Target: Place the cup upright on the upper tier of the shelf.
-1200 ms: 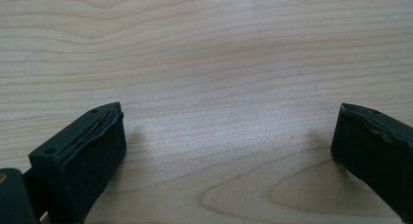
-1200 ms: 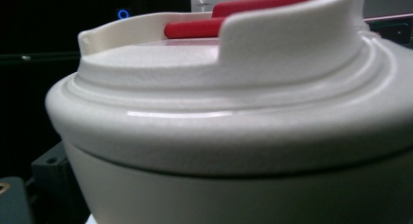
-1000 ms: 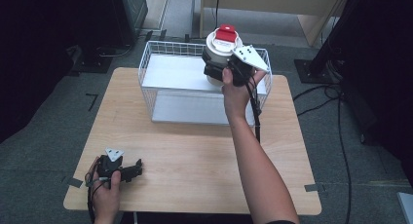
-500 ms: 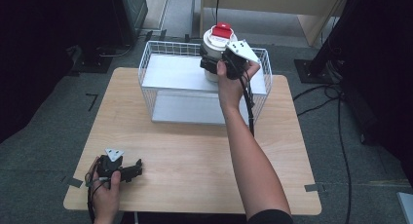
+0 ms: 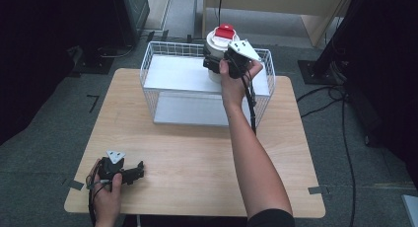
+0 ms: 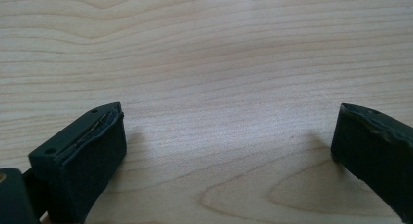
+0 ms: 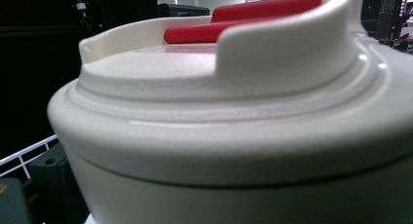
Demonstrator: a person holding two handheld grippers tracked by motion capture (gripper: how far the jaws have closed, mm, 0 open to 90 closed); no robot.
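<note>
A white round container (image 5: 217, 41) with a red tab (image 5: 225, 29) on its lid hangs over the back right of a white wire basket (image 5: 148, 64). My right gripper (image 5: 213, 64) is clamped on its side, held up by a hand. In the right gripper view the container (image 7: 243, 136) looms very close, its red tab (image 7: 243, 19) on top, and one black finger (image 7: 48, 177) shows at the lower left. My left gripper (image 5: 138, 170) rests on the wooden table (image 5: 187, 153) near the front left corner. Its jaws stand wide apart in the left gripper view (image 6: 229, 136) with bare wood between them.
A white shelf (image 5: 182, 74) spans the basket, with its white floor (image 5: 187, 111) below. A black cable (image 5: 251, 103) trails from the right gripper along the forearm. Dark equipment and stand bases surround the table on the grey floor.
The right gripper has carried the container slightly left and farther back over the basket. The left gripper has stayed where it was.
</note>
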